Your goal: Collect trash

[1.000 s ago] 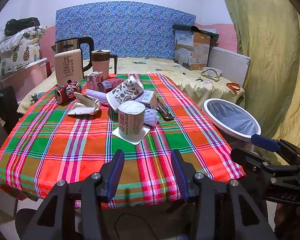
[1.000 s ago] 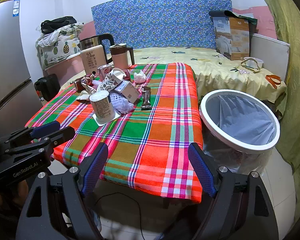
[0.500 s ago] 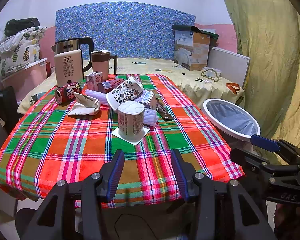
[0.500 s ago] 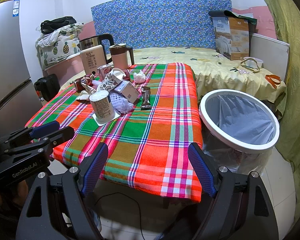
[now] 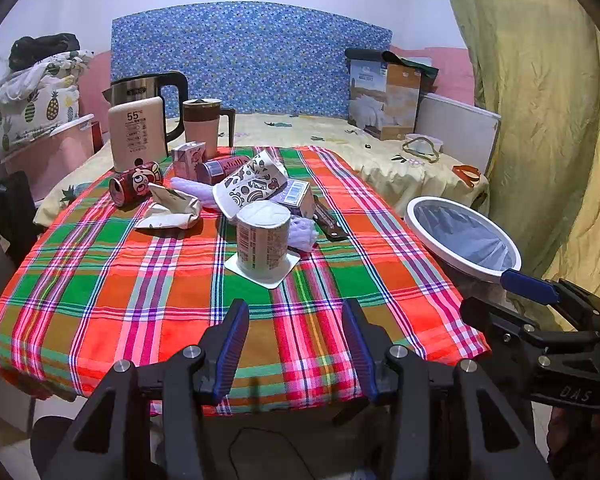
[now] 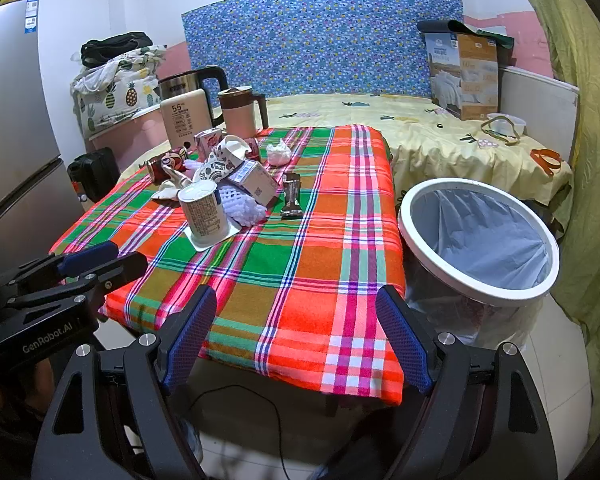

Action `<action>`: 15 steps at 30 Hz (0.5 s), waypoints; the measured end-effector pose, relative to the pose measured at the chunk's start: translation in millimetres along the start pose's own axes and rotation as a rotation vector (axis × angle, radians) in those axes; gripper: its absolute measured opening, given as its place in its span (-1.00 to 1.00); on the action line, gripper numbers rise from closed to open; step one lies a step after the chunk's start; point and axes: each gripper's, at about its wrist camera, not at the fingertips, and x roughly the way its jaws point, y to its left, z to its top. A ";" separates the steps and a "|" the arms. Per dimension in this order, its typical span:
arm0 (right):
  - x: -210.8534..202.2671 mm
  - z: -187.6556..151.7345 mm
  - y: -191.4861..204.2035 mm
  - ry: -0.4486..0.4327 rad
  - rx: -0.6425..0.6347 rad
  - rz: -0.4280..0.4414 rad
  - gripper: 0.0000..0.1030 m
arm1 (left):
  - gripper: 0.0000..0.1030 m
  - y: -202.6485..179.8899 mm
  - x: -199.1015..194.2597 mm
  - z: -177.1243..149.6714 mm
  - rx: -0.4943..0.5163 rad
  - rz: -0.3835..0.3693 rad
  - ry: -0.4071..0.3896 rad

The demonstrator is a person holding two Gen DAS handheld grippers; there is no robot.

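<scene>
Not yet begun; trash pile untouched on plaid tablecloth; lined bin apparently empty; left gripper and right gripper spread, holding nothing.

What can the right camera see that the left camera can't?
Only the right wrist view shows the grey fridge at the left edge, the crumpled white tissue far back on the tablecloth, and the bin's body below its rim.

Only the left wrist view shows the red can in full, lying on its side; the right view mostly hides it.

Both show the upside-down cup, the patterned paper cup, the kettle, the white-rimmed trash bin, and the two open grippers, left gripper and right gripper, holding nothing.
</scene>
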 end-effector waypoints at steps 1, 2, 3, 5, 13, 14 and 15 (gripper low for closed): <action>0.2 0.0 0.0 0.001 0.001 0.000 0.61 | -0.07 0.7 1.0 -0.7 0.000 -0.002 0.000; 0.7 0.0 0.0 0.002 0.001 -0.001 0.61 | -0.06 1.0 1.4 -0.6 0.001 -0.003 0.001; 0.9 0.0 0.1 0.002 0.000 -0.002 0.61 | -0.06 0.8 1.4 -0.7 0.000 -0.001 -0.001; 1.2 0.0 -0.2 0.003 0.001 -0.001 0.61 | -0.07 0.9 2.1 -0.5 0.002 -0.004 -0.001; 4.8 1.2 0.3 0.008 -0.001 0.001 0.61 | -0.07 3.6 11.3 -0.7 0.016 -0.001 0.010; 5.0 1.5 0.0 0.006 0.001 0.000 0.61 | -0.06 4.8 13.3 -0.8 0.013 -0.005 0.014; 5.6 2.3 -0.7 0.003 0.005 0.001 0.61 | -0.06 6.5 16.9 -0.6 0.009 -0.006 0.020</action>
